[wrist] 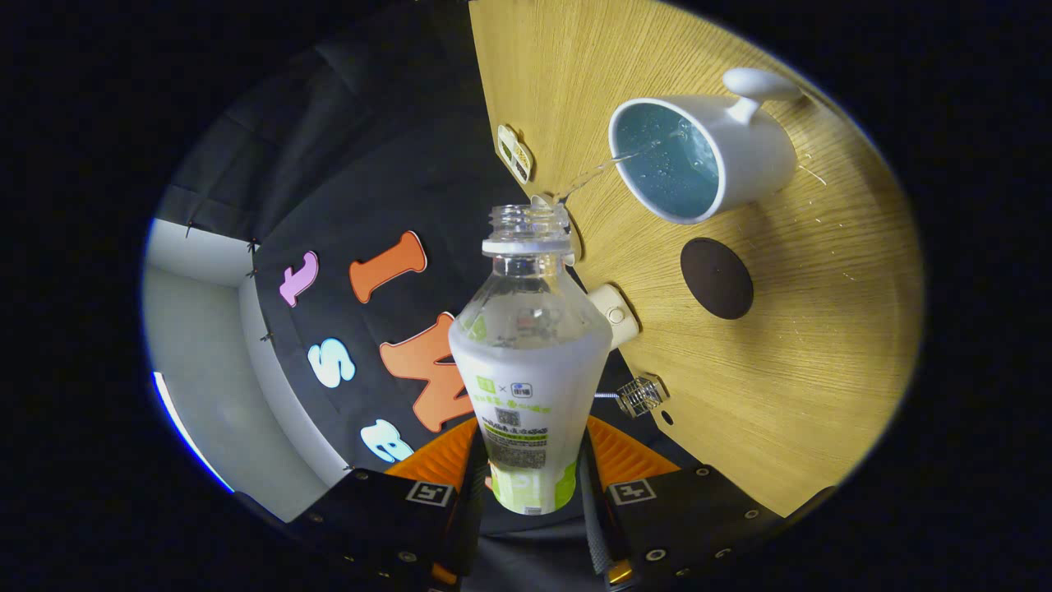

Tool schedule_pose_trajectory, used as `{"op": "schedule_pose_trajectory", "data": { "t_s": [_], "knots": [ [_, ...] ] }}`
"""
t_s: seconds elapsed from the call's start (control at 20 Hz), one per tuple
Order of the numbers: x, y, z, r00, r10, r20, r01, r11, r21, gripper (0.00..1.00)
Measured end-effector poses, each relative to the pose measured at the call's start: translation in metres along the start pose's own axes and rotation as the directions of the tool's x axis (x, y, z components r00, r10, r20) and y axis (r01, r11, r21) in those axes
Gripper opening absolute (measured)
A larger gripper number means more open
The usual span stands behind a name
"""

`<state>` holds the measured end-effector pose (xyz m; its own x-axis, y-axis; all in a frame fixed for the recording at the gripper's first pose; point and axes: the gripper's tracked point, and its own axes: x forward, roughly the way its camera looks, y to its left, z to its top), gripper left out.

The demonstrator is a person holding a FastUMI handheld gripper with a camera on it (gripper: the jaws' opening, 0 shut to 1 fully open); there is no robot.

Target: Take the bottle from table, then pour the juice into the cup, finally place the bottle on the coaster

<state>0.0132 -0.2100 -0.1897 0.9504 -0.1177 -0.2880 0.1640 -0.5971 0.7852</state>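
My gripper (pixel 530 469) is shut on a clear plastic bottle (pixel 530 345) with a white and green label, one finger on each side of its lower body. The bottle has no cap and is tipped over sideways toward the table. From its mouth a thin clear stream (pixel 596 173) runs into a white cup (pixel 703 156) with a handle, which holds bluish liquid. The cup stands on the wooden table (pixel 822 345) beyond the bottle's mouth. A dark round coaster (pixel 717 278) lies on the table beside the cup, nearer to the fingers.
A small white cylinder (pixel 616 312) and a clear faceted object (pixel 641 395) sit at the table's edge close to the bottle. A small tag (pixel 515 153) hangs at the same edge further on. Drops of liquid lie near the cup. The black booth wall is behind the bottle.
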Motion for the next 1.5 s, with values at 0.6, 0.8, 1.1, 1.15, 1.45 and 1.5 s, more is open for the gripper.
{"op": "schedule_pose_trajectory", "data": {
  "t_s": [0.6,0.8,1.1,1.15,1.45,1.5],
  "knots": [
    [-0.001,-0.002,0.005,1.000,0.001,0.009,-0.001,1.000,0.011,0.54],
    [-0.001,-0.002,0.006,1.000,0.001,0.010,-0.001,1.000,0.016,0.54],
    [-0.002,-0.001,0.006,1.000,0.006,0.009,-0.006,1.000,-0.015,0.54],
    [-0.001,-0.002,0.005,1.000,-0.001,0.007,0.002,0.999,-0.043,0.54],
    [-0.004,-0.006,0.011,0.997,-0.067,0.036,0.075,0.949,-0.305,0.54],
    [-0.004,-0.005,0.011,0.997,-0.072,0.037,0.080,0.936,-0.343,0.54]
  ]
}}
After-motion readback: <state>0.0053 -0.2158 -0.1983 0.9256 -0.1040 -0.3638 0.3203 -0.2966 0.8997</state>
